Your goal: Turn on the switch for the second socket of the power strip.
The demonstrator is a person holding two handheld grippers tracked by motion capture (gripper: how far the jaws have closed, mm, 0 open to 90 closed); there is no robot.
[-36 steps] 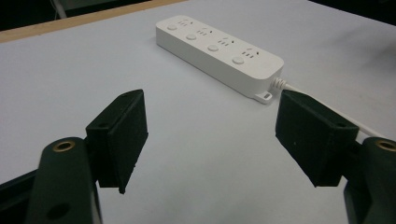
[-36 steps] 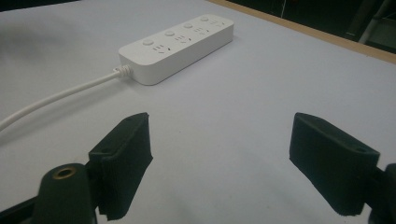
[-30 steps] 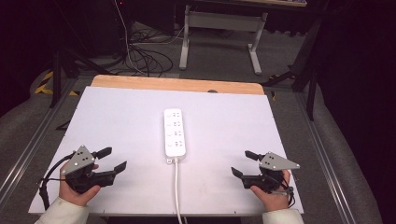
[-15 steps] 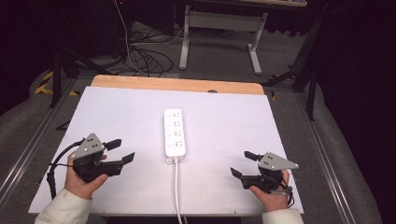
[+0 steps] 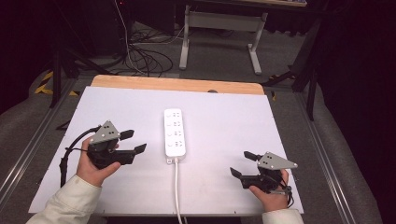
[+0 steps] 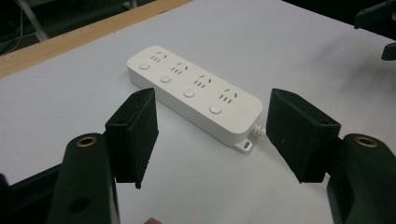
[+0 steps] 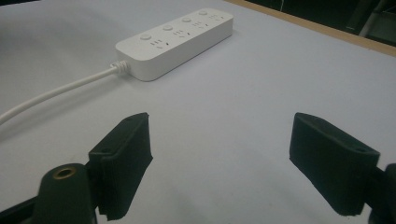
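Observation:
A white power strip [image 5: 174, 132] with several sockets and round buttons lies lengthwise in the middle of the white table [image 5: 224, 121]; its white cord [image 5: 176, 191] runs toward the front edge. My left gripper [image 5: 133, 141] is raised just left of the strip, open and empty, its jaws pointing at the strip [image 6: 194, 88]. My right gripper [image 5: 243, 164] rests near the front right corner, open and empty, with the strip [image 7: 175, 39] and cord [image 7: 56, 95] farther off ahead.
A wooden strip [image 5: 177, 85] borders the table's far edge. Beyond it on the floor are tangled cables [image 5: 140, 56] and a metal stand [image 5: 219, 28]. Metal rails [image 5: 28, 149] run along both table sides.
My left gripper has lifted and moved forward and right, closer to the power strip. The right gripper has stayed in place.

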